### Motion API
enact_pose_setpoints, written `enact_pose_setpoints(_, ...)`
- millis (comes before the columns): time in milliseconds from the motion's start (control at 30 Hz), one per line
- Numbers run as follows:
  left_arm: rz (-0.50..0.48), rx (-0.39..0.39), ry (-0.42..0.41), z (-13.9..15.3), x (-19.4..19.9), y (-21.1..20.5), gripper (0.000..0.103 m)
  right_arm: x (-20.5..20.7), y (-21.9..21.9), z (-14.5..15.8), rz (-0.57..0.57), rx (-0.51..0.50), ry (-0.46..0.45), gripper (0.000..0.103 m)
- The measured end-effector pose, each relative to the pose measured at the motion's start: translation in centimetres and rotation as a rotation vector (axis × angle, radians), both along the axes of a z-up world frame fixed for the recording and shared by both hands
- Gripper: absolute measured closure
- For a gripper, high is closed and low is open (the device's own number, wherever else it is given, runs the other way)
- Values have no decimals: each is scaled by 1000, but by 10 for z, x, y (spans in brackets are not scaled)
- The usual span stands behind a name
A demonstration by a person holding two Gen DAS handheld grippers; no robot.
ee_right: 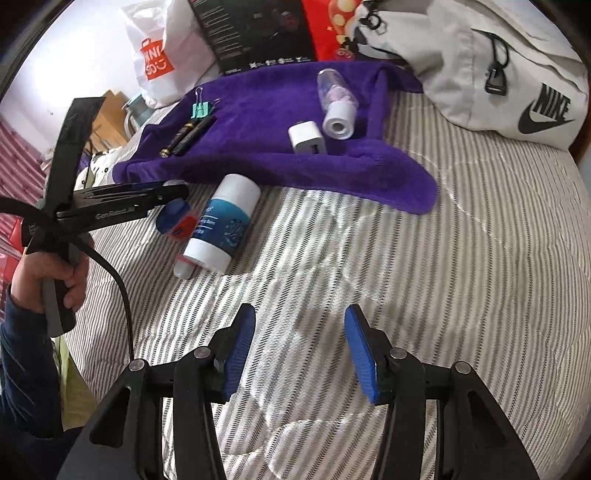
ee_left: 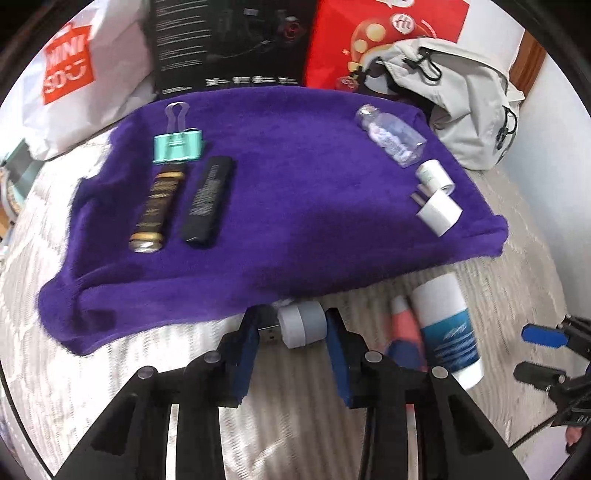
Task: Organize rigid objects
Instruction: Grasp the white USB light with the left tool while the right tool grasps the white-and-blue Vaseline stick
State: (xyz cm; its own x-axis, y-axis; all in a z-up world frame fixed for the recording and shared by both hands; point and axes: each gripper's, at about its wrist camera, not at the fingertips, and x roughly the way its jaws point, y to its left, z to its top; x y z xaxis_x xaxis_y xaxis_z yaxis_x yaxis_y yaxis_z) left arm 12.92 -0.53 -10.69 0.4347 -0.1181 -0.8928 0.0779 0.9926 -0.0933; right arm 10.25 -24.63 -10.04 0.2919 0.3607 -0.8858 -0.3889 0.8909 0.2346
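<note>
My left gripper (ee_left: 293,328) is shut on a small white-grey USB adapter (ee_left: 303,326), held just above the near edge of the purple towel (ee_left: 295,229). On the towel's left lie a teal binder clip (ee_left: 177,147), a gold-black tube (ee_left: 157,206) and a black stick (ee_left: 208,199). A clear bottle (ee_left: 391,136), a white cylinder (ee_left: 436,177) and a white charger plug (ee_left: 439,212) lie on its right. A white-blue tube (ee_right: 221,225) and a red-blue tube (ee_right: 177,221) rest on the bedding. My right gripper (ee_right: 301,350) is open over the striped bedding, holding nothing.
Behind the towel stand a white Miniso bag (ee_left: 62,74), a black box (ee_left: 229,44) and a red bag (ee_left: 369,33). A grey Nike backpack (ee_right: 498,74) lies at the back right. A hand (ee_right: 44,284) grips the left gripper's handle. Striped bedding (ee_right: 443,277) stretches to the right.
</note>
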Motion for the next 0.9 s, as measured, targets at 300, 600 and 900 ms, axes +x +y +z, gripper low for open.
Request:
enact_pose_setpoints(300,-10,15,-14,-1,-31,34,69,7,26,7,5,48,-16,53)
enact_pose_setpoints(600,-24,22,-39,-4,-34,34,69,34,67,3,-1,88,-5,53)
enact_pose_setpoints(900,-32,3,-46,-3,-36,37,69,38,86,-11,8,-35,-43,53)
